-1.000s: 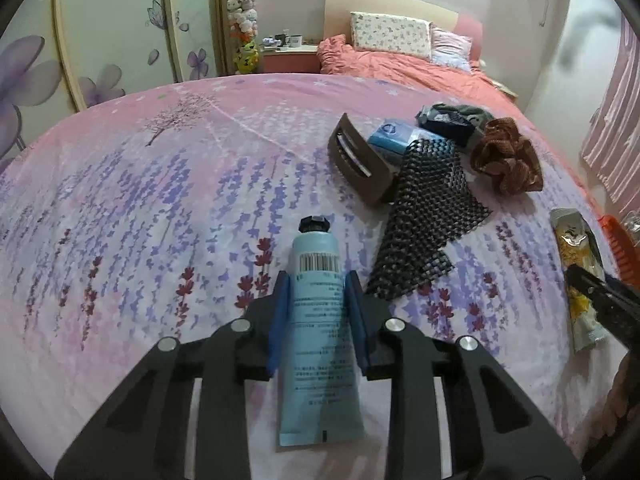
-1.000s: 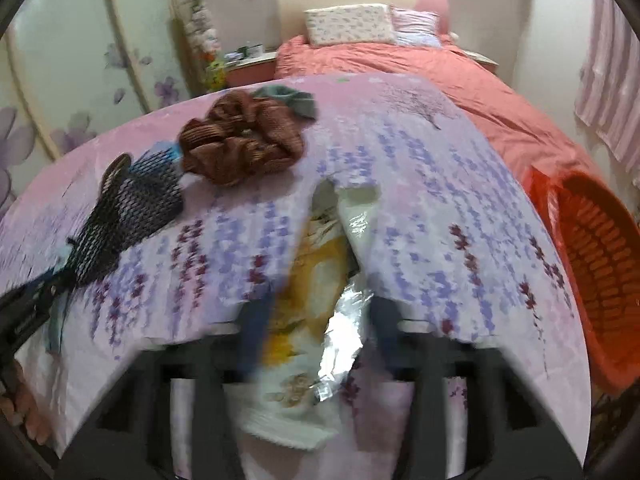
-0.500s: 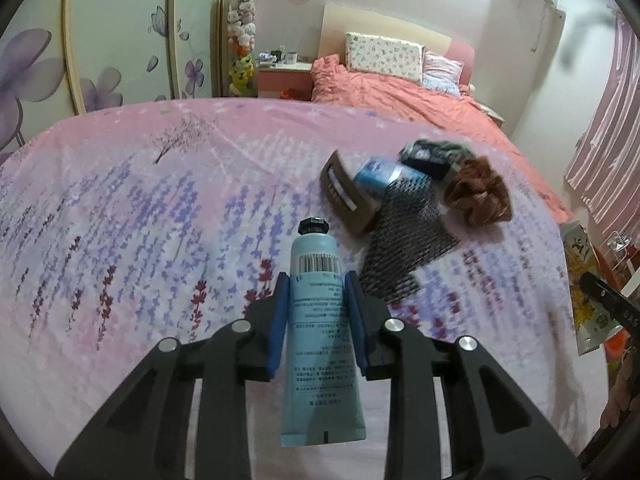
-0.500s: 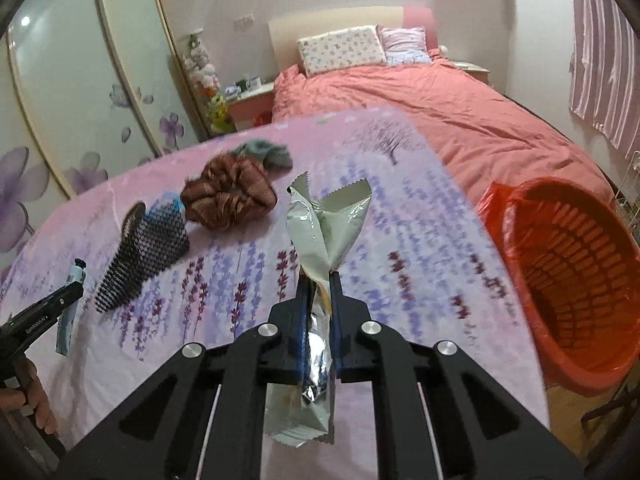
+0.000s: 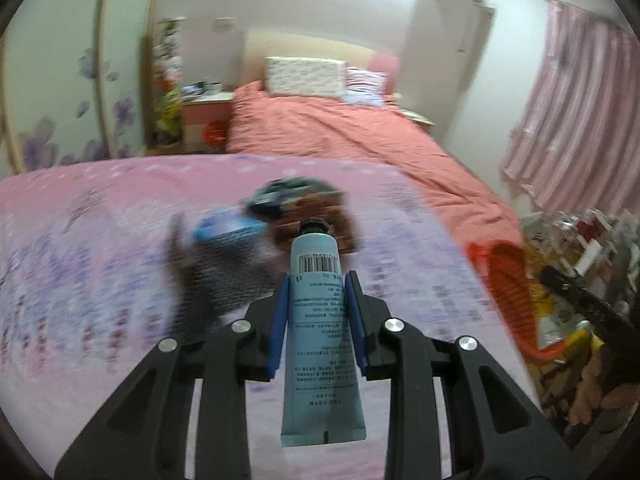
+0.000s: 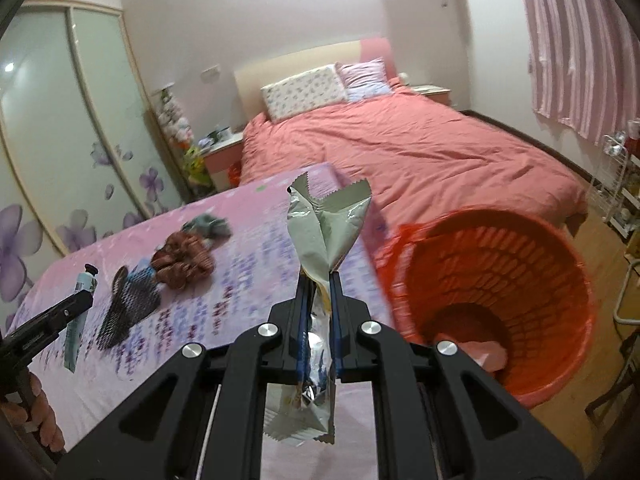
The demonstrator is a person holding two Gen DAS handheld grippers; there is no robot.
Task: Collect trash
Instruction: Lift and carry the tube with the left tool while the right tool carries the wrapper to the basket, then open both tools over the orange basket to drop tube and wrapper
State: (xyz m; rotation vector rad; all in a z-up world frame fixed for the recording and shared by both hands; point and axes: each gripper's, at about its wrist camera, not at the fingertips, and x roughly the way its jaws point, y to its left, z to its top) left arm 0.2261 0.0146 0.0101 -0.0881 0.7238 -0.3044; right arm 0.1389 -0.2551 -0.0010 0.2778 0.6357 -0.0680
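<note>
A light blue tube (image 5: 319,320) with a black cap and a barcode is clamped in my left gripper (image 5: 316,280), lifted above the pink flowered bedspread (image 5: 100,280). My right gripper (image 6: 319,280) is shut on a silver snack wrapper (image 6: 326,228) that sticks up past the fingertips. To its right stands a red mesh trash basket (image 6: 500,276), with something pink at its bottom. In the right wrist view the left gripper (image 6: 76,300) and the tube (image 6: 82,300) show at the far left. The left wrist view shows the basket (image 5: 508,276) and the wrapper (image 5: 556,320) at the right edge.
A brown scrunchie (image 6: 184,262), a black mesh mat (image 6: 128,308), a grey-green cloth (image 6: 208,226) and a blue item (image 5: 224,228) lie on the bedspread. A bed with a salmon cover (image 6: 400,148) stands behind. A rack with bottles (image 6: 624,168) is at the right wall.
Both grippers rose from the bedspread with their items and swung right toward the red basket. The right gripper closed on the wrapper and lifted it off the cover.
</note>
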